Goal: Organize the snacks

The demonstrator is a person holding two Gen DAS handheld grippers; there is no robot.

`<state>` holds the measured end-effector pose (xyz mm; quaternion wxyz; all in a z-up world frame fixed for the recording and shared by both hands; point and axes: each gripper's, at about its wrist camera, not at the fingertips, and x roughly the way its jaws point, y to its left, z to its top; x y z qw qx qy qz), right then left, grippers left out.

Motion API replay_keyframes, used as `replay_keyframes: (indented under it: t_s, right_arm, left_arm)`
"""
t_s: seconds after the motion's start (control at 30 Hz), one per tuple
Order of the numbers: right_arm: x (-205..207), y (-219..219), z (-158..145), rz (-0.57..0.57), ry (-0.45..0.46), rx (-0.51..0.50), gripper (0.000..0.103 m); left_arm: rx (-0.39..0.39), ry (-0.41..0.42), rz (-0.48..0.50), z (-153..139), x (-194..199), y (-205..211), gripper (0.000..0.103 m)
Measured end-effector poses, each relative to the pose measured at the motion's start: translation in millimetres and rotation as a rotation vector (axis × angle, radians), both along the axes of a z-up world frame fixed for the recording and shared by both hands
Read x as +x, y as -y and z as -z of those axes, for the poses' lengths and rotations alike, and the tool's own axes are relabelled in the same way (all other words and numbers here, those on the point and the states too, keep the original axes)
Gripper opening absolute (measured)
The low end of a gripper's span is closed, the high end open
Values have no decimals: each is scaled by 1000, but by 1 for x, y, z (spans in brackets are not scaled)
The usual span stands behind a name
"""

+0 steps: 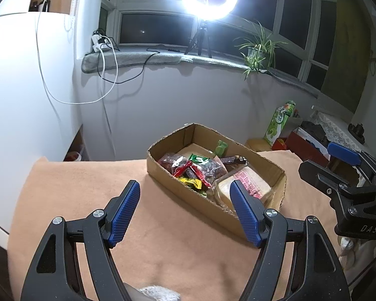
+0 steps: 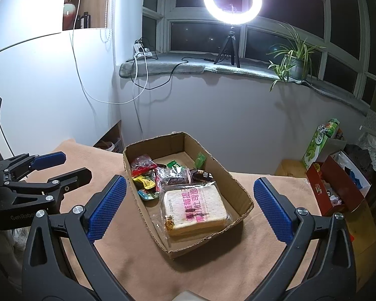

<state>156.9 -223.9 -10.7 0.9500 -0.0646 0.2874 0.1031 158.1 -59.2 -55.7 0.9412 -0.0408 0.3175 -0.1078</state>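
Note:
An open cardboard box (image 1: 178,183) (image 2: 235,175) stands on the tan cloth. It holds a wrapped slice of toast bread (image 1: 248,180) (image 2: 195,205), a dark pastry pack (image 2: 174,175), red (image 1: 188,166), yellow (image 1: 191,183) and green (image 1: 220,148) snack packets. My left gripper (image 1: 185,195) is open and empty, above the cloth at the box's near side. My right gripper (image 2: 188,193) is open and empty, raised above the box's near end. Each gripper shows at the edge of the other's view, the right one (image 1: 343,158) and the left one (image 2: 52,165).
The tan cloth (image 1: 87,188) (image 2: 275,238) covers the table. Red and green boxes (image 2: 331,183) of clutter stand on the right beyond the table. A ring light on a tripod (image 2: 231,2) and a plant (image 2: 294,60) sit on the windowsill behind.

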Motion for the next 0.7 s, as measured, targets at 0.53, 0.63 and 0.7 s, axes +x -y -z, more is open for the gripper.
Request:
replay_keyframes:
  t_s: [0.53, 0.63, 0.7]
  right_arm:
    - [0, 0, 1, -2, -2, -1, 103]
    - [0, 1, 2, -5, -2, -2, 103]
    - [-1, 1, 3, -6, -3, 0, 103]
  left_arm:
    - [9, 5, -5, -1, -1, 0, 74]
    - [13, 11, -4, -1, -2, 0, 74]
    - [18, 21, -7, -2, -3, 0, 74]
